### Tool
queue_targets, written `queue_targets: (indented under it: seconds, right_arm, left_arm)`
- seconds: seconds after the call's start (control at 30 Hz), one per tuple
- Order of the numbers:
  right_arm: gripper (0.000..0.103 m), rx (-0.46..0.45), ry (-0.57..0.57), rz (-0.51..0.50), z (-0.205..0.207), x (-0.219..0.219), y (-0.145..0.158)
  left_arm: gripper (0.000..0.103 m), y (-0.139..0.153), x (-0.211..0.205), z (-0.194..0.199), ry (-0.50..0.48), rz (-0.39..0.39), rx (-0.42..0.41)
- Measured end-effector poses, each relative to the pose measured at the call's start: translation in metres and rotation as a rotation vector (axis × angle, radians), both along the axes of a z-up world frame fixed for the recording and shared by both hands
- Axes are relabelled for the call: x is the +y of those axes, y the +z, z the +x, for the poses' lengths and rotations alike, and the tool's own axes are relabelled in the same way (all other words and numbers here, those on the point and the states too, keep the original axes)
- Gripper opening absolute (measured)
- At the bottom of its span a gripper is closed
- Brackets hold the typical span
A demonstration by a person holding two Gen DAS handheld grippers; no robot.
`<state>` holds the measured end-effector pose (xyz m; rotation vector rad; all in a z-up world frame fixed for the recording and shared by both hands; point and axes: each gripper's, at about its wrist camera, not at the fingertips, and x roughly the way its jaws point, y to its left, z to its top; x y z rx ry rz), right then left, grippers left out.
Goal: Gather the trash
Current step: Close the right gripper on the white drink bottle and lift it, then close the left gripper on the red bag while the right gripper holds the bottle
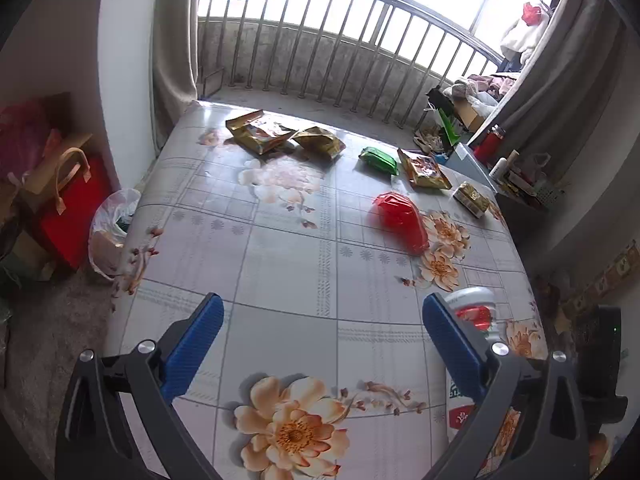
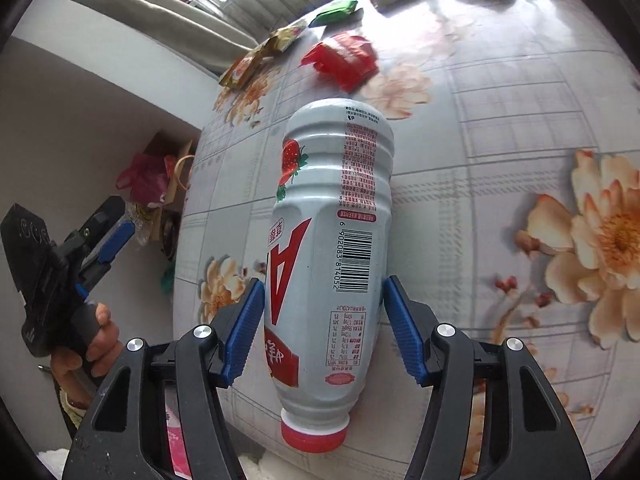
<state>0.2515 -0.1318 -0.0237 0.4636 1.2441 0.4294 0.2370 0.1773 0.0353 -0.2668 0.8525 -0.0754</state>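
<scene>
Tabletop [image 1: 288, 272]: covered in a pale checked cloth printed with large peach flowers; balcony railing and curtains beyond its far edge.
Trash bin [image 1: 114, 228]: on the floor just beside the tabletop's left edge, lined with a clear plastic bag, beside a red gift bag [image 1: 76, 216].
Drink bottle [image 2: 332, 248]: white plastic, strawberry picture, barcode, red cap nearest the camera; lying lengthwise between the blue pads [image 2: 404, 328] of the right tongs [image 2: 324, 316]; in the left wrist view, seen just behind the right-hand blue finger.
Right tongs: clenched on the bottle's lower body, a pad pressed against each side.
Left tongs [image 1: 320, 344]: released, blue fingers spread wide over bare cloth, nothing between them; held by a hand [image 2: 94, 344] off the tabletop's left edge.
Red wrapper [image 1: 400, 222]: crumpled, mid-tabletop.
Gold snack bags [image 1: 260, 130]: two, near the far edge, touching each other.
Green packet [image 1: 378, 160]: just beside another gold wrapper [image 1: 424, 168].
Small gold box [image 1: 472, 199]: near the right edge.
</scene>
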Motion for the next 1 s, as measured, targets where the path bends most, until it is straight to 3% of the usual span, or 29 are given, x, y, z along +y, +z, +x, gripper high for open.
queue_targets:
  seconds: [0.23, 0.43, 0.57, 0.63, 0.73, 0.9, 1.0]
  right_arm:
    - [0.058, -0.043, -0.216, -0.135, -0.04, -0.095, 0.013]
    - [0.058, -0.044, -0.273, -0.091, -0.051, -0.111, 0.006]
    - [0.058, -0.044, -0.282, -0.081, -0.054, -0.108, 0.004]
    - [0.058, -0.047, -0.279, -0.077, -0.055, -0.11, 0.004]
    - [0.058, -0.047, -0.286, -0.07, -0.057, -0.114, 0.004]
    - [0.058, -0.047, -0.312, -0.048, -0.065, -0.125, 0.002]
    - [0.058, -0.047, -0.317, -0.042, -0.068, -0.129, 0.002]
  left_arm:
    - [0.097, -0.02, -0.084, 0.098, -0.127, -0.05, 0.076]
    - [0.097, -0.043, -0.12, 0.176, -0.042, 0.074, 0.111]
    - [0.091, -0.062, -0.14, 0.205, -0.053, 0.174, 0.143]
    - [0.077, -0.074, -0.149, 0.212, -0.064, 0.224, 0.162]
    - [0.066, -0.087, -0.153, 0.215, -0.063, 0.265, 0.179]
    - [0.042, -0.091, -0.154, 0.206, -0.084, 0.285, 0.155]
    - [0.038, -0.09, -0.154, 0.2, -0.109, 0.285, 0.157]
